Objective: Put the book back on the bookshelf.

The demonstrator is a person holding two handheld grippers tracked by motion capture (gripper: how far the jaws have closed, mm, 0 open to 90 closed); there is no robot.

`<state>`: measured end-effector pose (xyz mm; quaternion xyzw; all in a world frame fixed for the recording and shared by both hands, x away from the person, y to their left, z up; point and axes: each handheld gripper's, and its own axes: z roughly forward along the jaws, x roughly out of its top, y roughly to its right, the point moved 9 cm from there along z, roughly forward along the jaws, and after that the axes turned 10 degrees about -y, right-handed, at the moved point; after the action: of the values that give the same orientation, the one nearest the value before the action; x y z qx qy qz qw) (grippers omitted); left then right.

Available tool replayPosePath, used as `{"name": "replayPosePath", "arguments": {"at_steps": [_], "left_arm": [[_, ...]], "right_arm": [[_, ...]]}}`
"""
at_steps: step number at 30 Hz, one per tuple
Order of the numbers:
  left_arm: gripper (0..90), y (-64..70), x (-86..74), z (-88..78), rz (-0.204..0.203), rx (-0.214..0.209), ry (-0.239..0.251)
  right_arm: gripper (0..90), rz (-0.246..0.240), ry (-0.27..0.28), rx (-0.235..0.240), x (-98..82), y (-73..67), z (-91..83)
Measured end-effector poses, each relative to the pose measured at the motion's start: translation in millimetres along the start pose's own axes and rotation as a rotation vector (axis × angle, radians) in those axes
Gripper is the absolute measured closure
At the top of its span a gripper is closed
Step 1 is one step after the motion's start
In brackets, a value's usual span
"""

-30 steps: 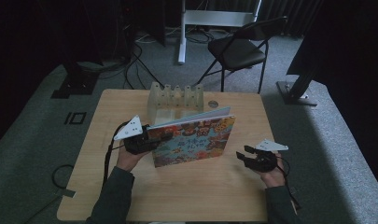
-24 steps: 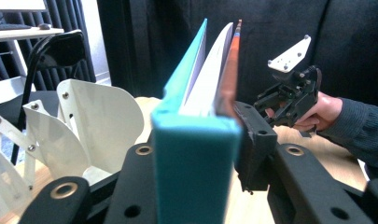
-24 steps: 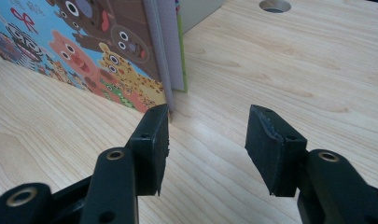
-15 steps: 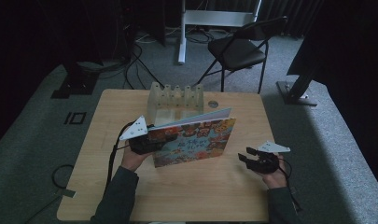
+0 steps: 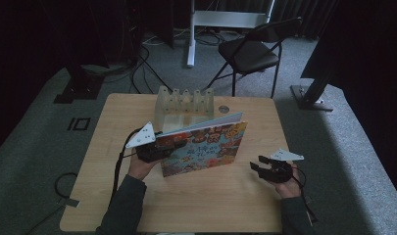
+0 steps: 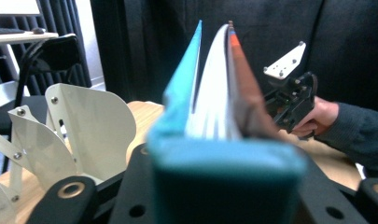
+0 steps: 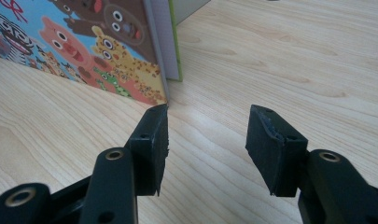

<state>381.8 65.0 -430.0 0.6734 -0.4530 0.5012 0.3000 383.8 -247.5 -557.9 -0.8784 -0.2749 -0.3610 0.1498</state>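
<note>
Picture book (image 5: 204,148) stands on edge on the wooden table (image 5: 225,205), near its middle, cover with cartoon animals facing the person, pages fanned slightly at the top. Nearest the person, both forearms come in from the bottom edge of the high view. Right gripper (image 5: 260,169) sits low over the table right of the book, jaws parted with nothing between them; in the right gripper view the book's lower corner (image 7: 161,95) lies just beyond the left jaw tip, not touching as far as I can tell. Left gripper (image 5: 159,152) clamps the book's spine end at the left; its jaws have just been closing, and the left gripper view has the teal spine (image 6: 224,163) wedged between them. Behind the book, a white slotted rack (image 5: 184,104) stands close. Farther back, off the table, a black folding chair (image 5: 252,54) on grey carpet.
</note>
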Motion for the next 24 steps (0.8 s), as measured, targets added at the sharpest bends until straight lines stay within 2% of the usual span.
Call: {"name": "replayPosePath", "arguments": {"at_steps": [7,10,15,24], "left_arm": [[76.1,9.0,0.0,-0.2,0.021,0.016,0.007],[76.7,12.7,-0.4,-0.3,0.016,0.035,0.014],[78.6,19.3,0.0,0.1,0.004,0.036,0.026],[74.0,21.4,-0.1,3.1,0.0,0.029,0.055]], "right_arm": [[48.4,0.009,0.001,-0.003,-2.7,2.8,-0.5],[48.4,0.013,0.0,-0.005,-3.5,3.8,-0.1],[48.4,0.015,-0.002,-0.009,-4.2,4.9,0.5],[48.4,0.007,-0.02,-0.016,-6.2,4.4,4.1]]}}
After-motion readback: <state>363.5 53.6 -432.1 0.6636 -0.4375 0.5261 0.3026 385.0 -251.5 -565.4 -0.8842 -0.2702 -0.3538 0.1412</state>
